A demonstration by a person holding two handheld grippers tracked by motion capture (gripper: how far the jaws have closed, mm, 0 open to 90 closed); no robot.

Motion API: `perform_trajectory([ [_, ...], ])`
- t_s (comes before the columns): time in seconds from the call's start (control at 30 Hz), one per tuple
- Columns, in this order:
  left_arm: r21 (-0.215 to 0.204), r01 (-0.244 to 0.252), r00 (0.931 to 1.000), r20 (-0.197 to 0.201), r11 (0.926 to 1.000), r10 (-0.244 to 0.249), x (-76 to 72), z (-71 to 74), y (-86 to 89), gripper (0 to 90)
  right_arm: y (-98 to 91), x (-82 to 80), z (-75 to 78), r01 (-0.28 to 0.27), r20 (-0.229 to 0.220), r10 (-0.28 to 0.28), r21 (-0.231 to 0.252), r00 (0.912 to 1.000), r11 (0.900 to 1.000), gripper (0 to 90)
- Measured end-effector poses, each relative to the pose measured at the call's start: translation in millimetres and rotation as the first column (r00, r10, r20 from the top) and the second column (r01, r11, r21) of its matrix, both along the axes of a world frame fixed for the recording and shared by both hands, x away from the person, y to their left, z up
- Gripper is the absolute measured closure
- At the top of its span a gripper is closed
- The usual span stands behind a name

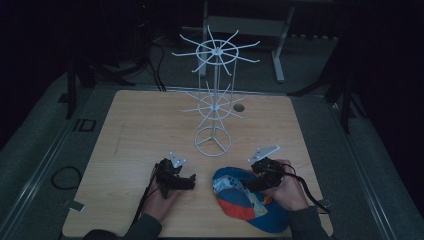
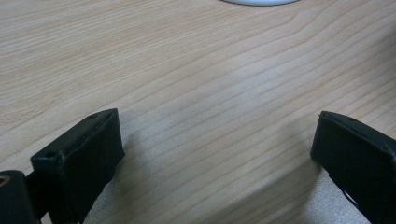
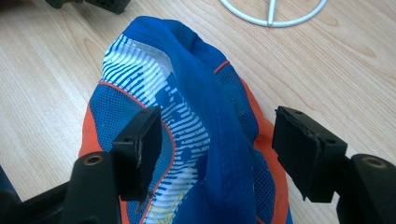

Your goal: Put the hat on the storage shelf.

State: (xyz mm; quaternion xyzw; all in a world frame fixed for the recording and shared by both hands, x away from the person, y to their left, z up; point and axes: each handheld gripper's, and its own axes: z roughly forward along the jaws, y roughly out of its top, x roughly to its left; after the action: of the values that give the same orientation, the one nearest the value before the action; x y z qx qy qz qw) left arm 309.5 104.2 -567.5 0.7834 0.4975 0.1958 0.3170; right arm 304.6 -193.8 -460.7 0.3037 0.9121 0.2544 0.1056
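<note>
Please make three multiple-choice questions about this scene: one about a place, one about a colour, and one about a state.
1. Where does the cap lie on the table?
A. near the person's edge, at the right
B. at the far left corner
C. hung on the rack

2. What colour is the wire rack?
A. black
B. white
C. red

3. How do the right gripper jaws stand?
A. shut tight on the rack
B. folded away
C. open, one at each side of the cap

Key: 1 A, the cap is beside the right hand; 2 B, all its wires are white; 3 C, gaps show beside the cloth.
</note>
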Motion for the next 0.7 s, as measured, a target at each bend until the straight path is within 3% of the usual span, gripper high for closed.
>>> perform_trajectory([
  [0.7, -0.003, -0.002, 1.0000, 0.000, 1.0000, 0.002, 0.0, 0.0, -0.2, 2.7, 16.4, 17.6, -14.3, -0.035, -0.052, 0.032, -0.056, 0.9981, 0.9979, 32.9],
])
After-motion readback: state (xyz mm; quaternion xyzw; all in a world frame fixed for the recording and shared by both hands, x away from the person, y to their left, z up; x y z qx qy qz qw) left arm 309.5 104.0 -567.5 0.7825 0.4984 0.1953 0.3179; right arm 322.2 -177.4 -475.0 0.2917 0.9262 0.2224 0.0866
